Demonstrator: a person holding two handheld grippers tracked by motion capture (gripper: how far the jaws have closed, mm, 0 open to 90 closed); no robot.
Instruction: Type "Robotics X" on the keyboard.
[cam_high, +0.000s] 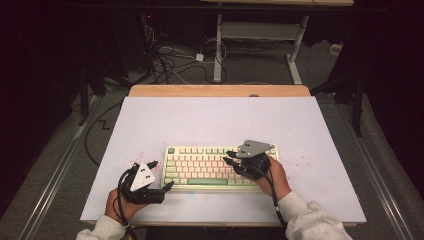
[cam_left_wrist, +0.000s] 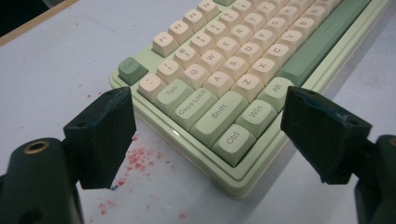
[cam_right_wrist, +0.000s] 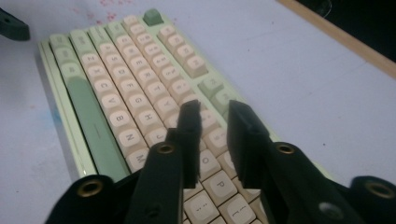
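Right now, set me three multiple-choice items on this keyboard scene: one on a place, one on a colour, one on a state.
1. Where is the left gripper?
A. At the keyboard's near left corner
B. Beyond the keyboard's far edge
C. Off the table

2. What colour is the space bar?
A. Red
B. Green
C. Black

3. How do the right gripper's jaws stand?
A. Clamped on a keycap
B. Spread wider than the whole keyboard
C. A narrow gap apart, nothing between them

Key:
1 A: the left gripper view shows its jaws either side of the Ctrl corner.
2 B: it is a darker green than the pale green case, among cream letter keys.
3 C: the right gripper view shows a slim open gap above the keys, and no key gripped.
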